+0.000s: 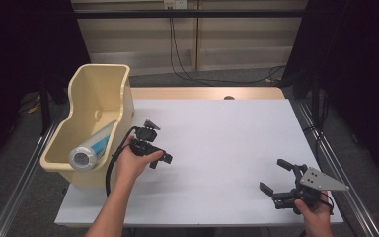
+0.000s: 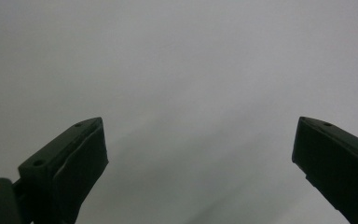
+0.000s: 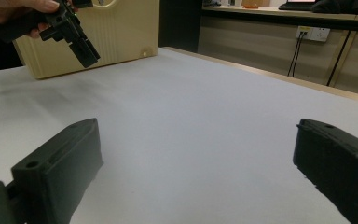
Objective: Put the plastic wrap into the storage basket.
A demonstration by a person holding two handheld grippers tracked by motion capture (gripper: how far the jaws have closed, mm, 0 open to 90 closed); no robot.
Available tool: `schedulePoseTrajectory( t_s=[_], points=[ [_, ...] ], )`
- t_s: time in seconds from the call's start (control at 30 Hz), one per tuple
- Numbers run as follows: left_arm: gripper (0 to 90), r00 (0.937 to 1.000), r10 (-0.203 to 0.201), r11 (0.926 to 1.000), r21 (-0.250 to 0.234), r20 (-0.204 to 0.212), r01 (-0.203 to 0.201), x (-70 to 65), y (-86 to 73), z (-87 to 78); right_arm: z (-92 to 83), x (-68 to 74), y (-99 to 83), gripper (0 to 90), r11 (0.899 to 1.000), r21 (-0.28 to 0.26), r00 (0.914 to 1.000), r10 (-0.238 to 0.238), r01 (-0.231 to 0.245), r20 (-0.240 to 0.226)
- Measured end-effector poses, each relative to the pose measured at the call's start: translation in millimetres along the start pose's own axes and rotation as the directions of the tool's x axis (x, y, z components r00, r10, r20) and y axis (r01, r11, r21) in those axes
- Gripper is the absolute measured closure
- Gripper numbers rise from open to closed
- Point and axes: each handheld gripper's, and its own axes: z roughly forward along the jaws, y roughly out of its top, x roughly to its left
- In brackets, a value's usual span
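I am looking over the white-topped desk [image 1: 217, 148], bare in its middle, with the cream plastic bin [image 1: 96, 94] sitting at its left edge. Inside that bin the pale tube with a blue label and a round silver end [image 1: 90, 150] is lying tilted, its end pointing toward the near rim. My left gripper [image 1: 150, 143] is hovering just beside the bin's right wall, fingers [image 2: 65, 163] spread wide and holding nothing. My right gripper [image 1: 284, 180] is waiting well apart at the near right, fingers [image 3: 56, 168] likewise released. I judge the work nearly done; I am aiming to draw the left gripper away level, without nudging the bin
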Motion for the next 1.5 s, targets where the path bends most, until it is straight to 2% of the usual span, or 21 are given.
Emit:
schedulePoseTrajectory(
  t_s=[0.1,0.17,0.23,0.33,0.37,0.43,0.47,0.5,0.57,0.6,0.8,0.83,0.87,0.97,1.1,1.13,1.33,1.4,1.43,1.47,1.5],
  points=[
    [3.0,1.0,0.01,0.9998,-0.018,0.003,-0.01,0.1,-2.9,0.1,0.1,-0.1,-0.1,1.0,1.0,0.0,1.0,0.001,-0.001,0.0],
    [3.0,0.9994,0.034,0.9962,-0.08,0.008,-0.034,-0.4,-8.2,0.2,0.1,0.1,0.0,1.0,1.0,0.001,1.0,0.0,0.0,-0.001],
    [3.0,0.9992,0.039,0.9946,-0.097,0.007,-0.038,-1.1,-10.2,0.0,0.2,0.3,0.0,1.0,1.0,0.002,1.0,0.0,0.0,-0.003],
    [3.0,0.9983,0.057,0.9865,-0.155,0.014,-0.054,-1.7,-16.1,-0.2,0.4,0.6,0.0,1.0,1.0,0.001,1.0,-0.001,0.001,-0.004],
    [3.0,0.9975,0.07,0.9778,-0.198,0.008,-0.067,-2.3,-20.1,-0.7,0.6,0.7,0.1,1.0,1.0,0.0,1.0,-0.001,0.001,-0.005],
    [3.0,0.9972,0.074,0.9743,-0.214,0.009,-0.07,-2.4,-22.2,-0.8,0.6,1.1,0.2,1.0,1.0,0.002,1.0,0.001,-0.001,-0.006],
    [3.0,0.9964,0.084,0.9656,-0.248,0.006,-0.08,-3.0,-26.7,-0.5,0.6,1.2,0.2,1.0,1.0,0.001,1.0,0.001,-0.001,-0.006],
    [3.0,0.9964,0.084,0.9656,-0.248,0.006,-0.08,-3.0,-26.7,-0.5,0.6,1.1,0.2,1.0,1.0,0.002,1.0,-0.001,0.001,-0.007],
    [3.0,0.9949,0.101,0.9533,-0.286,0.0,-0.097,-3.6,-33.5,0.3,0.6,1.3,0.2,1.0,1.0,0.002,1.0,0.001,-0.001,-0.006],
    [3.0,0.9949,0.101,0.9533,-0.286,0.0,-0.097,-3.6,-33.5,0.3,0.6,1.3,0.2,1.0,1.0,0.002,1.0,0.001,-0.001,-0.006],
    [3.0,0.9909,0.132,0.9166,-0.377,-0.026,-0.132,-8.0,-45.9,1.4,1.1,1.6,0.2,1.0,1.0,0.004,1.0,-0.002,0.002,-0.009],
    [3.0,0.988,0.149,0.9045,-0.398,-0.04,-0.152,-9.0,-50.3,2.3,1.1,1.5,0.1,1.0,1.0,0.004,1.0,-0.002,0.002,-0.01],
    [3.0,0.988,0.149,0.9045,-0.398,-0.04,-0.152,-9.0,-50.3,2.3,1.0,1.5,0.1,1.0,1.0,0.004,1.0,0.0,0.0,-0.009],
    [3.0,0.9826,0.167,0.8702,-0.456,-0.082,-0.186,-10.2,-56.8,2.2,0.9,1.4,0.1,1.0,1.0,0.003,1.0,0.001,-0.001,-0.009],
    [2.8,0.9769,0.182,0.8392,-0.5,-0.112,-0.214,-10.3,-60.9,0.0,0.9,1.5,0.3,1.0,1.0,0.003,1.0,0.0,0.0,-0.009],
    [2.5,0.979,0.177,0.834,-0.513,-0.102,-0.204,-11.0,-62.1,0.1,0.9,1.5,0.4,1.0,1.0,0.003,1.0,-0.001,0.001,-0.008],
    [1.1,0.9685,0.208,0.7904,-0.56,-0.137,-0.249,-12.0,-71.8,-2.1,0.4,1.2,0.5,1.0,1.0,0.0,1.0,-0.002,0.002,-0.008],
    [1.0,0.9687,0.209,0.7696,-0.589,-0.134,-0.247,-11.9,-75.4,-3.4,0.7,1.4,0.6,1.0,1.0,0.0,1.0,-0.003,0.003,-0.008],
    [1.0,0.968,0.211,0.7526,-0.609,-0.137,-0.25,-12.3,-78.4,-4.8,0.8,1.5,0.6,1.0,1.0,0.001,0.9999,-0.005,0.005,-0.009],
    [1.0,0.9673,0.214,0.7446,-0.618,-0.136,-0.252,-13.0,-79.5,-4.9,1.2,1.6,0.6,1.0,1.0,0.001,0.9999,-0.006,0.006,-0.01],
    [1.0,0.9673,0.214,0.7446,-0.618,-0.136,-0.252,-13.0,-79.5,-4.9,1.2,1.6,0.6,1.0,1.0,0.001,0.9999,-0.006,0.006,-0.01]
  ],
)
